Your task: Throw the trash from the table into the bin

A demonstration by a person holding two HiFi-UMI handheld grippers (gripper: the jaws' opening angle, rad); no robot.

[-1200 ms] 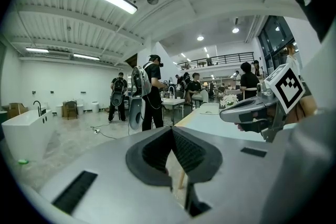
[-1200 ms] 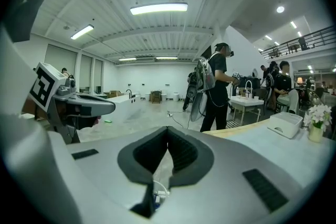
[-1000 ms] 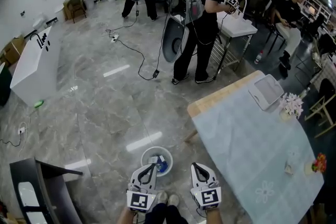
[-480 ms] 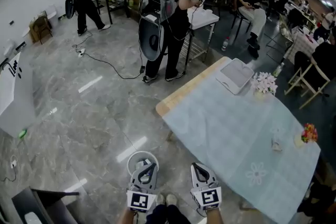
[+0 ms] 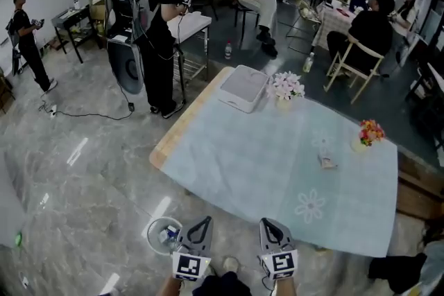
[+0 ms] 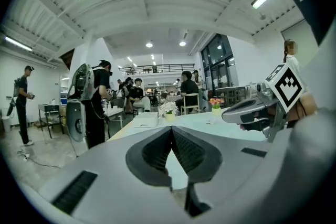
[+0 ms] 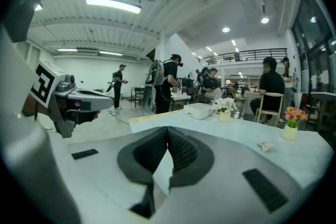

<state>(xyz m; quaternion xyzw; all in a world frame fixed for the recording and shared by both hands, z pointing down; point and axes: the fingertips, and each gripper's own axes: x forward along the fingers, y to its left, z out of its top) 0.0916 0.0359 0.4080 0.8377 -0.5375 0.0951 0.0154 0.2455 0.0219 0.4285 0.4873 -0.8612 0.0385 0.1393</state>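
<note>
Though small and indistinct, the trash lies on the table

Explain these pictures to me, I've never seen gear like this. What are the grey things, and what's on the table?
No robot here: a person holds a gripper in each hand. The head view comes from a camera on the person's head, looking down at the left gripper and right gripper. The other two come from cameras riding on each gripper. Both are shut and hold nothing. On the table lie a crumpled scrap, a white box, white flowers and orange flowers. A bin stands on the floor by the left gripper.
</note>
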